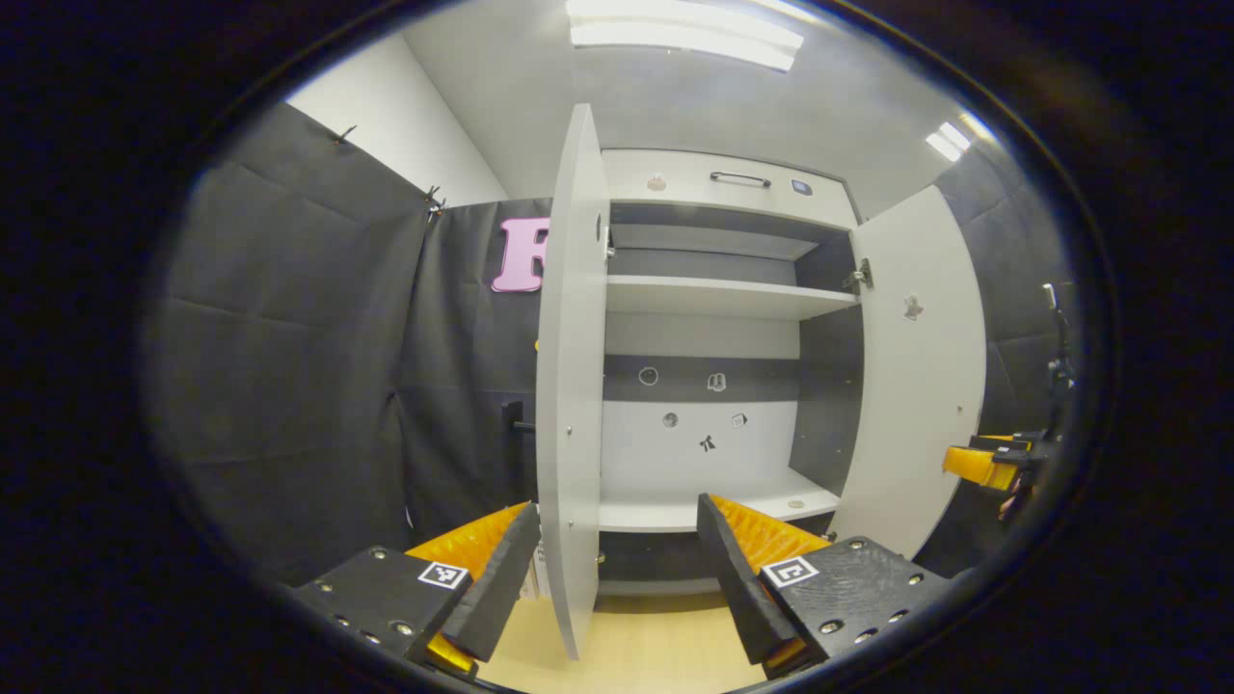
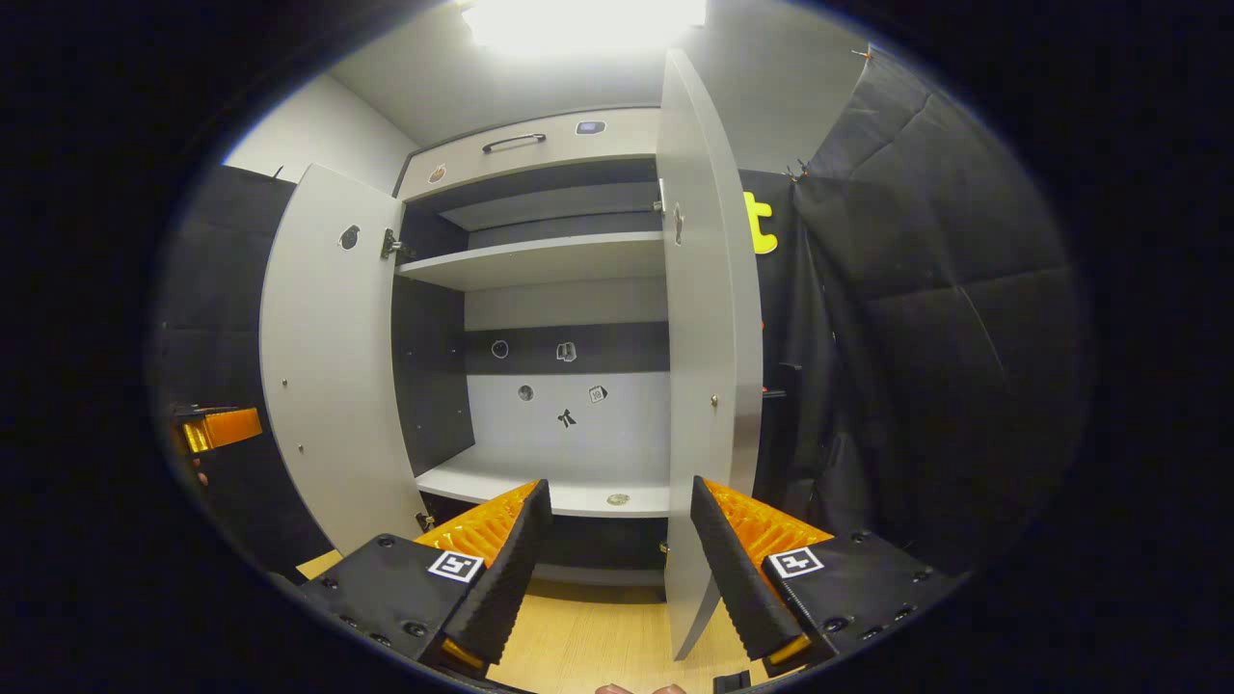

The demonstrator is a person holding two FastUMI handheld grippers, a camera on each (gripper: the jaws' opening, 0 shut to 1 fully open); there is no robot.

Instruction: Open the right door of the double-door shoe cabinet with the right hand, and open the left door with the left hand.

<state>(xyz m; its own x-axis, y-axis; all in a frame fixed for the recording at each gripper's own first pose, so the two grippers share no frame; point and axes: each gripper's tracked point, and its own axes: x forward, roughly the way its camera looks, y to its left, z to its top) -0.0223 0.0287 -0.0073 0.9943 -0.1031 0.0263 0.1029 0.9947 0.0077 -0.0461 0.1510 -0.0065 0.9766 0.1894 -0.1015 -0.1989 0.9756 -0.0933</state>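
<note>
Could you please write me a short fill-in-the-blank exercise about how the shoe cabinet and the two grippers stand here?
1. Both doors of the shoe cabinet stand ____.
2. The left door's edge passes ____ the left gripper's spread fingers.
3. The right gripper's fingers are ____, with the right door between them.
4. The shelves inside hold no ____.

Missing words: open; between; open; shoes

Left hand-held gripper (image 1: 617, 569) and right hand-held gripper (image 2: 617, 564): ridged inner pads, dark screw-fastened mounting blocks, each bearing a square black-and-white fiducial marker.
</note>
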